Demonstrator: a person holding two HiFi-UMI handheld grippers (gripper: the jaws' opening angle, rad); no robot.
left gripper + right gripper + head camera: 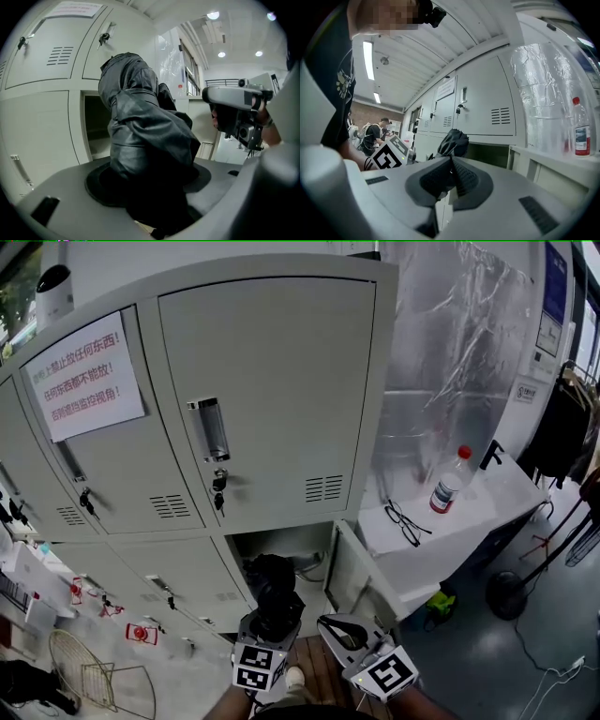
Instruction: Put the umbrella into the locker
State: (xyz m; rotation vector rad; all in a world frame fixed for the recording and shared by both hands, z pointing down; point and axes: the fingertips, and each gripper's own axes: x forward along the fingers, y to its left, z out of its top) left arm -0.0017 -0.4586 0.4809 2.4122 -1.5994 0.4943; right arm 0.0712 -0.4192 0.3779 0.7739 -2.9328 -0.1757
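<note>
A black folded umbrella (273, 589) stands upright in my left gripper (270, 617), whose jaws are shut on its lower part. In the left gripper view the umbrella (140, 126) fills the middle, just in front of the open locker compartment (96, 126). That compartment (295, 547) lies in the bottom row, with its door (352, 577) swung out to the right. My right gripper (345, 632) hangs to the right of the umbrella and apart from it. Its pads (461, 176) are pressed together with nothing between them. The umbrella's top (453, 142) shows beyond them.
A white table (487, 512) to the right of the lockers bears a red-capped bottle (450, 480) and glasses (405, 522). A paper notice (85, 376) is stuck on an upper locker door. A wire basket (80, 667) lies at the lower left. A fan base (511, 594) stands on the floor at right.
</note>
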